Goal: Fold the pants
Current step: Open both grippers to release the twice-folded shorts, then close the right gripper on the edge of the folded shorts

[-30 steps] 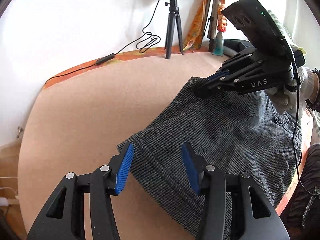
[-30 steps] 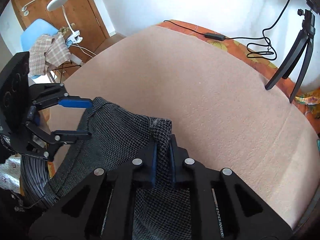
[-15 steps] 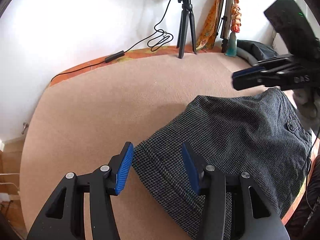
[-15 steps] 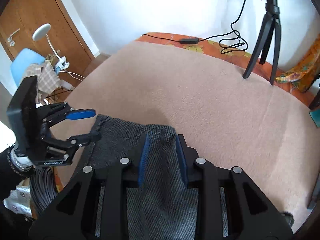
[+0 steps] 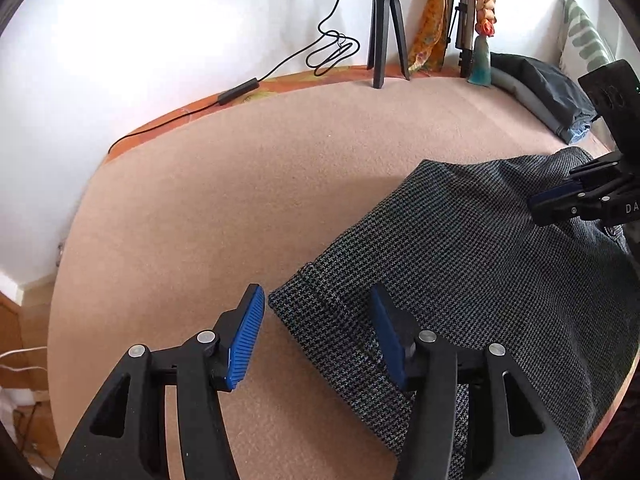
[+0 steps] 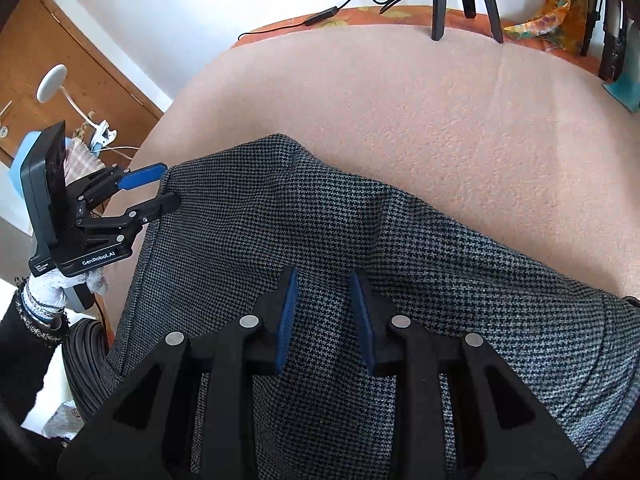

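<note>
So we've got the grey houndstooth woven pants (image 5: pixel 472 264) lying folded in the lower right of the frame on the peach carpeted surface (image 5: pixel 208 208). Left hand-held gripper (image 5: pixel 316 332) is spread wide over the hem corner, right hand-held gripper (image 6: pixel 322 316) open too, gripping nothing. Fabric looks soft, fairly thick and floppy, so we'd pinch both layers at the hem corners.

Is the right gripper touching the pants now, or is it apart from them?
Cannot tell. In the right wrist view the right gripper is open above the pants, grasping no fabric, but neither view shows a clear gap or contact.
</note>
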`<state>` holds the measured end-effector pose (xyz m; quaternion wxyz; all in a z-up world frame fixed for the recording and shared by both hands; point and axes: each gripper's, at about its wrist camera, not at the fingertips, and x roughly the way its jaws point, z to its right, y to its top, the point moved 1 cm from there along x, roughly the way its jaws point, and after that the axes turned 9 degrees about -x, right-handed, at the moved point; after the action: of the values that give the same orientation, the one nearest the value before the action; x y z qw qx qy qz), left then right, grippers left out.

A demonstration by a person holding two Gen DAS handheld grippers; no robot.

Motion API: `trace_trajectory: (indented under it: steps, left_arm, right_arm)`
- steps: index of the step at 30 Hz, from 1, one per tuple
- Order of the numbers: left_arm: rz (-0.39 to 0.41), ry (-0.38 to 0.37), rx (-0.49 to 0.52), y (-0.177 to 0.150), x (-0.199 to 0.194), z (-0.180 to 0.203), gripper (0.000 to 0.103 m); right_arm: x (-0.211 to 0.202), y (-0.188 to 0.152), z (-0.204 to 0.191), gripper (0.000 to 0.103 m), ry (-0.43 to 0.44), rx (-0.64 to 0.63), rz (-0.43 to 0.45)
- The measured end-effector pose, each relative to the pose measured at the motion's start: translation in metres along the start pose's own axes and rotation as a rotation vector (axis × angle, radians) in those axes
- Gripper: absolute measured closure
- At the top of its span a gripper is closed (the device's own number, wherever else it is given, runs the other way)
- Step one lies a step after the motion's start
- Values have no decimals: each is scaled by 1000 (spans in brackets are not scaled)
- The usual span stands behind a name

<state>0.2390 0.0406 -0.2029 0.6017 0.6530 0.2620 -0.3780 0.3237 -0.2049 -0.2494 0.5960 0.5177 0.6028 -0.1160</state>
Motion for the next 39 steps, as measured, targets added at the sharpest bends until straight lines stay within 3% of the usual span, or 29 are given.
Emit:
trace_trajectory:
  steps: [2,6,12,18,22,27,32,39]
  left_arm:
    - [21,0,-14,-2,-10,0,49]
    - [61,-46,-47,1,-32,2,49]
    - [109,-150,-69,3,-67,25,49]
    - [127,-232,-28,-8,-84,65,49]
    - [116,-262,-1,-14,-81,90,49]
    - [110,-294,-6,-14,-74,112,49]
    - [89,-302,9,-16,-65,127,49]
    - [62,-280,38,-17,-42,147,49]
  right_arm:
    - [-18,-4,-3,71,15,17,37]
    - [-68,-30,-7,51,-15,66,146]
    - [-136,-87,-3,44,-180,201,226]
    - [-178,-163,40,39,-268,478,267]
    - [-180,-208,55,39,-284,613,260]
    - [-168,-248,53,39,-188,741,295]
    - [-154,-255,47,39,-113,789,365]
    - [-133,-248,37,39,-88,803,449]
